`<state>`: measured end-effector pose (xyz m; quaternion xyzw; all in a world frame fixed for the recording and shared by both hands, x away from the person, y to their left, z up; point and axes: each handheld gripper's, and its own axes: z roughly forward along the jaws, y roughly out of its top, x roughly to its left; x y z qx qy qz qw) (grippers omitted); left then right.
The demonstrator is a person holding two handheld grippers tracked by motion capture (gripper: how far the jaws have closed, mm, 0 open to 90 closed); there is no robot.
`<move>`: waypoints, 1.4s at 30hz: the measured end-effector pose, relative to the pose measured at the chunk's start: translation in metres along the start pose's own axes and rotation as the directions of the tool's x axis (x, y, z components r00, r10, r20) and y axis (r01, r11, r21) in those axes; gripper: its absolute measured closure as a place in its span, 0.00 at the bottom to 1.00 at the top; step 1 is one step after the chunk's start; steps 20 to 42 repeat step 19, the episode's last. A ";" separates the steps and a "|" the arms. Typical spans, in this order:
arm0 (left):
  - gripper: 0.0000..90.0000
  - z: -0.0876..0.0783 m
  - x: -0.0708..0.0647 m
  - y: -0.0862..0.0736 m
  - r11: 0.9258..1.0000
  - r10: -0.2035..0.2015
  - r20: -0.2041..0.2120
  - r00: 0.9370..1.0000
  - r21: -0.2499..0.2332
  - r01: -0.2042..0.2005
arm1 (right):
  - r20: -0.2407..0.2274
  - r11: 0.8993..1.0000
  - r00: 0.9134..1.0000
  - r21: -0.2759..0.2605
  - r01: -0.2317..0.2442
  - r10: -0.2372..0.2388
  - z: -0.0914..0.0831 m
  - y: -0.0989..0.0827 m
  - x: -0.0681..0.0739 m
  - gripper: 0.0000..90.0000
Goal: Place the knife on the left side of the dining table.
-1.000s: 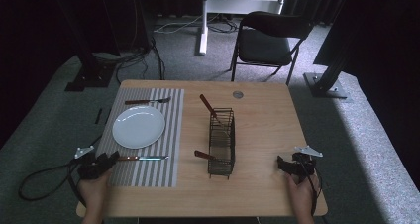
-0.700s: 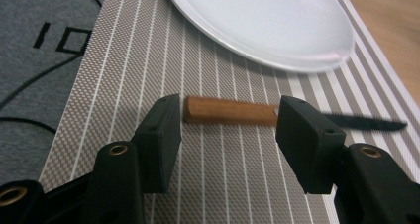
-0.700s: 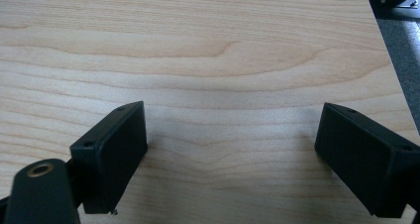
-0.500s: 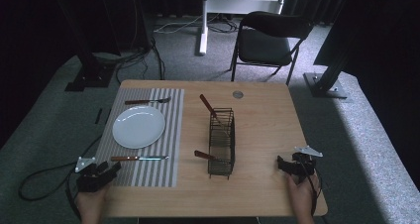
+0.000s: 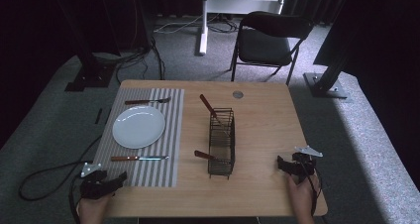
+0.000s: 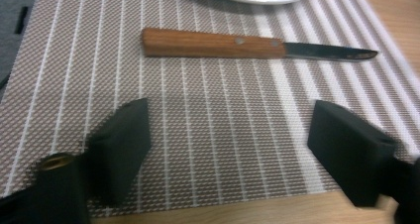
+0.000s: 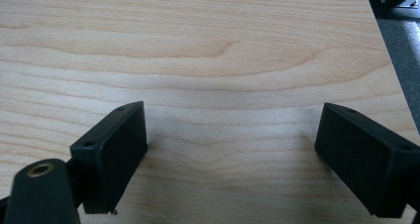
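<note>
From the high view, the left gripper (image 5: 106,184) is sitting off the near-left corner of the worktop (image 5: 262,130), having backed away from the knife (image 5: 138,158) since 1 second ago; looks like the knife's been placed beside the plate (image 5: 138,127). The right gripper (image 5: 292,165) is resting, unchanged.

Left gripper view: jaws are gaping wide, empty, knife (image 6: 247,45) lying ahead on the placemat (image 6: 208,135).

Right gripper view: jaws are spread open over bare wood. No writing readable anywhere.

My wooden table (image 5: 267,125) stands on grey carpet (image 5: 361,135); at twelve o'clock a white stand (image 5: 204,21), at one o'clock a black folding chair (image 5: 270,35), dark curtains (image 5: 74,11) behind.
</note>
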<state>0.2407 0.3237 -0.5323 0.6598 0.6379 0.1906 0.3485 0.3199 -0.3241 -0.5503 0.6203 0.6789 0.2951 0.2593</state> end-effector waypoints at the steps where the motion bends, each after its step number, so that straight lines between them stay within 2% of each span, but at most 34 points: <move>1: 0.19 0.000 0.000 -0.001 1.000 0.009 -0.002 1.000 0.004 -0.009 | 0.000 1.000 1.000 0.000 0.000 0.000 0.000 0.000 0.000 0.13; 2: 0.18 0.000 0.000 -0.002 1.000 0.012 -0.016 1.000 0.006 -0.012 | 0.000 1.000 1.000 0.000 0.000 0.000 0.000 0.000 0.000 0.13; 3: 0.14 0.000 0.000 -0.004 1.000 0.024 -0.029 0.999 0.015 -0.024 | 0.000 1.000 1.000 0.000 0.000 0.000 0.000 0.000 0.000 0.13; 4: 0.10 0.000 0.000 -0.004 0.999 0.027 -0.031 0.999 0.019 -0.027 | 0.000 1.000 1.000 0.000 0.000 0.000 0.000 0.000 0.000 0.13; 6: 0.10 0.001 0.002 -0.005 1.000 0.017 -0.030 0.999 0.017 -0.016 | 0.000 1.000 1.000 0.000 0.001 -0.001 0.000 0.000 0.000 0.13; 8: 0.00 0.002 0.002 -0.005 0.999 0.026 -0.030 0.999 0.036 -0.025 | 0.000 1.000 1.000 0.000 0.000 0.000 0.000 0.000 0.000 0.13; 19: 0.00 0.006 -0.001 -0.004 0.997 0.053 -0.052 0.997 0.062 -0.050 | 0.000 1.000 1.000 0.000 0.000 0.000 0.000 0.000 0.000 0.13; 42: 0.00 0.006 -0.001 -0.004 0.997 0.053 -0.052 0.997 0.062 -0.050 | 0.000 1.000 1.000 0.000 0.000 0.000 0.000 0.000 0.000 0.13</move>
